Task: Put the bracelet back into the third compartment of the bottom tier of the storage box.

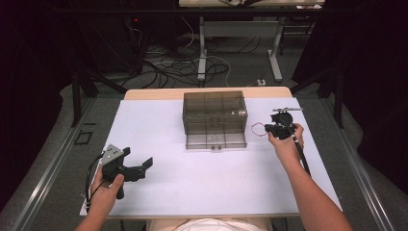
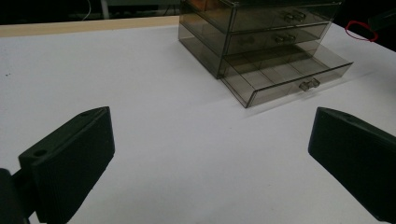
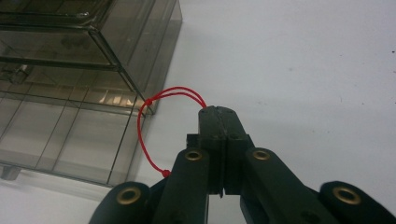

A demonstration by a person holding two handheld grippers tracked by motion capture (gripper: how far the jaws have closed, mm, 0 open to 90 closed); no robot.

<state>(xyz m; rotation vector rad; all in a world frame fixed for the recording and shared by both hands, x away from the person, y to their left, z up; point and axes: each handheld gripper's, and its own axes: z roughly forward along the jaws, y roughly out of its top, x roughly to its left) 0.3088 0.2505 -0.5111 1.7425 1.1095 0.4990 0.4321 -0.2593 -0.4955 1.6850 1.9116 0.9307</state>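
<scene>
A smoky clear drawer cabinet [image 1: 214, 118] stands at the table's middle back, its bottom drawer [image 2: 285, 76] pulled out, its compartments looking bare. In the right gripper view my right gripper [image 3: 218, 114] is shut on a thin red cord loop [image 3: 142, 135], which hangs from the jaw tips beside the cabinet's [image 3: 79, 70] right front corner. From above, that right gripper [image 1: 269, 128] is held above the table just right of the cabinet, the red cord loop [image 1: 258, 128] dangling toward it. My left gripper [image 1: 146, 165] stands open near the table's front left, with nothing between its wide-apart fingers [image 2: 70, 158].
The white table top [image 1: 159, 134] has bare room left of and in front of the cabinet. Its wooden back edge [image 1: 154, 93] lies just behind the cabinet. Cables and table legs [image 1: 202, 53] cover the floor beyond.
</scene>
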